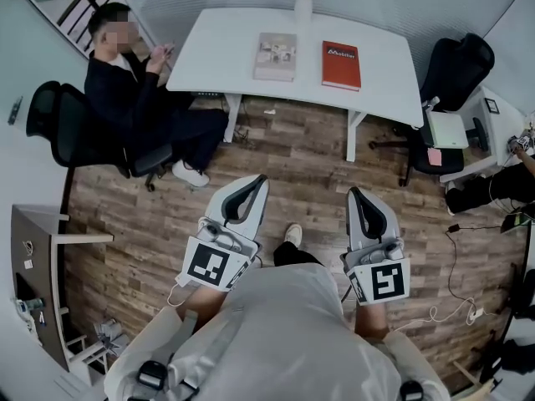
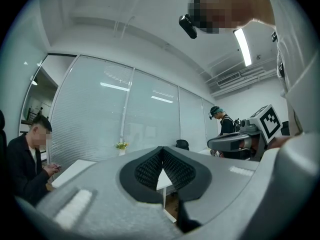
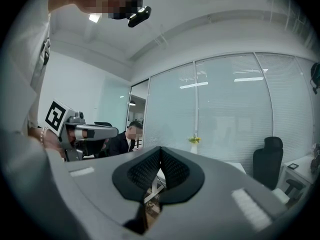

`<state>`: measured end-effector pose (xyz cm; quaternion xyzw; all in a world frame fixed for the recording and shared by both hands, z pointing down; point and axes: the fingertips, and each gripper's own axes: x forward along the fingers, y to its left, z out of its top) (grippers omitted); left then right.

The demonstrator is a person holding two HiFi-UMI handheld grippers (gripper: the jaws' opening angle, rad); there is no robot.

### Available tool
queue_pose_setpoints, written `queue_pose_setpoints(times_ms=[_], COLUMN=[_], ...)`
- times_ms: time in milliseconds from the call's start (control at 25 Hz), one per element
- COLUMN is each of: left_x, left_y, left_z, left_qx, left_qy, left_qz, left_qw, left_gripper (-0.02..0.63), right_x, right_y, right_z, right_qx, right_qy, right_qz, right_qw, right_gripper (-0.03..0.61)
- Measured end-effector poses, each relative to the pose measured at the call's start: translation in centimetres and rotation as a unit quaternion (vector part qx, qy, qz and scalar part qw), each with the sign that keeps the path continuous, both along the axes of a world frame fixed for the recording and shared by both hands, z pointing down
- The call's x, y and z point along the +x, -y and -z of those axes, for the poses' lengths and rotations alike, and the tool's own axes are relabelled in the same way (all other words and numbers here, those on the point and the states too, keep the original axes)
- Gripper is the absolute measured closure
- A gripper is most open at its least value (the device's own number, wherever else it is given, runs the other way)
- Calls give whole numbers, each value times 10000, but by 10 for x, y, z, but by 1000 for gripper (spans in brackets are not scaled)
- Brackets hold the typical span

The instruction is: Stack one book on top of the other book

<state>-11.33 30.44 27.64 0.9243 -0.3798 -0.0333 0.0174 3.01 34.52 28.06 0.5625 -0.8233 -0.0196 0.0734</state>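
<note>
Since my left gripper [image 1: 257, 184] and right gripper [image 1: 354, 195] are pressed shut on nothing, and the grey book [image 1: 276, 56] and red book [image 1: 341, 64] sit on the table [image 1: 213, 53] at 12 o'clock, I'd step closer first.

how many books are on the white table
2. A pale grey book lies flat near the middle of the white table; a red book lies flat to its right, apart from it. None looks hidden.

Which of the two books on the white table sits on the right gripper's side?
The red book; the pale grey book lies to its left, nearer the seated person.
</note>
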Motion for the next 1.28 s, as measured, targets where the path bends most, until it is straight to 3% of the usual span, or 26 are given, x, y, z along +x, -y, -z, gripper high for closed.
queue_pose_setpoints(times_ms=[520, 1280], left_x=[73, 88], left_y=[53, 120], left_z=[-8, -15], left_qx=[-50, -8], left_qy=[91, 58], left_qz=[-18, -43], left_qw=[9999, 10000], left_gripper=[611, 611], right_x=[66, 82], right_y=[54, 117], right_z=[-9, -16], right_qx=[-65, -42], right_qy=[-15, 11], right_qz=[68, 14], right_qw=[10000, 10000], right_gripper=[574, 574])
